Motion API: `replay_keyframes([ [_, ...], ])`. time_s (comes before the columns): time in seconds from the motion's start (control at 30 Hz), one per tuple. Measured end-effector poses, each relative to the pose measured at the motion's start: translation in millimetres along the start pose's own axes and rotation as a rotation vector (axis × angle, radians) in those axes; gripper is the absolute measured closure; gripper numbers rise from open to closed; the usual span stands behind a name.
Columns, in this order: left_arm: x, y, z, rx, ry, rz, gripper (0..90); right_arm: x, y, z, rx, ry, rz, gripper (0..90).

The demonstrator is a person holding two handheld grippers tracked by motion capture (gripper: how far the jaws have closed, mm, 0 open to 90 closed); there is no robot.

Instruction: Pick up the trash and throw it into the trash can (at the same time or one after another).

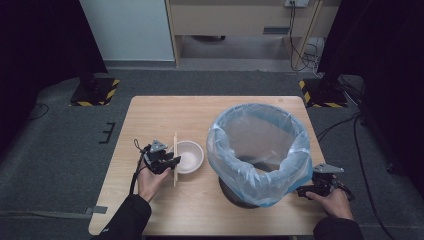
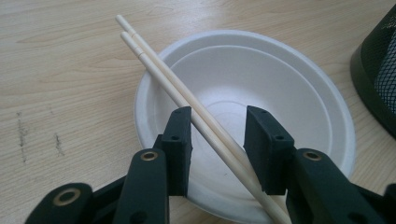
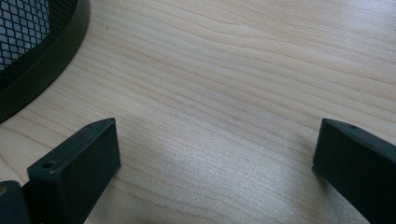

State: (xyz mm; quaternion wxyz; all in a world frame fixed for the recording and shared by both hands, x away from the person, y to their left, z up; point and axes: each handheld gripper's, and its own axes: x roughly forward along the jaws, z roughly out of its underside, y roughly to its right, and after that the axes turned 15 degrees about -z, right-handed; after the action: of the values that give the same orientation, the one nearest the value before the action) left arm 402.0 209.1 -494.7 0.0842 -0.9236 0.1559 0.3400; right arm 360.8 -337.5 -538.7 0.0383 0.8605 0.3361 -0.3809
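Observation:
A white disposable bowl (image 1: pixel 190 156) (image 2: pixel 261 79) sits on the wooden table (image 1: pixel 160 115), left of centre. A pair of pale wooden chopsticks (image 1: pixel 175 157) (image 2: pixel 159 70) lies across its left rim. My left gripper (image 1: pixel 172 161) (image 2: pixel 217 121) reaches over the bowl's near edge with the chopsticks running between its jaws. The pads stand a little apart from the sticks, so the gripper is open. My right gripper (image 1: pixel 302 191) (image 3: pixel 217 140) rests low over bare table at the right, jaws wide open with nothing between them.
A black mesh waste bin (image 1: pixel 257 150) (image 2: pixel 378 70) (image 3: pixel 32 51) lined with a blue plastic bag stands right of the bowl, between the two hands. Its base is close to the right gripper's left jaw. Bare tabletop lies behind the bowl.

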Motion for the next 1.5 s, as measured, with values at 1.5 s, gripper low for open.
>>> replay_keyframes([
  [1.5,3.0,3.5,-1.6,0.04,-0.085,0.042,79.4,0.0,0.0,0.0,0.0,0.0,0.0,0.9],
])
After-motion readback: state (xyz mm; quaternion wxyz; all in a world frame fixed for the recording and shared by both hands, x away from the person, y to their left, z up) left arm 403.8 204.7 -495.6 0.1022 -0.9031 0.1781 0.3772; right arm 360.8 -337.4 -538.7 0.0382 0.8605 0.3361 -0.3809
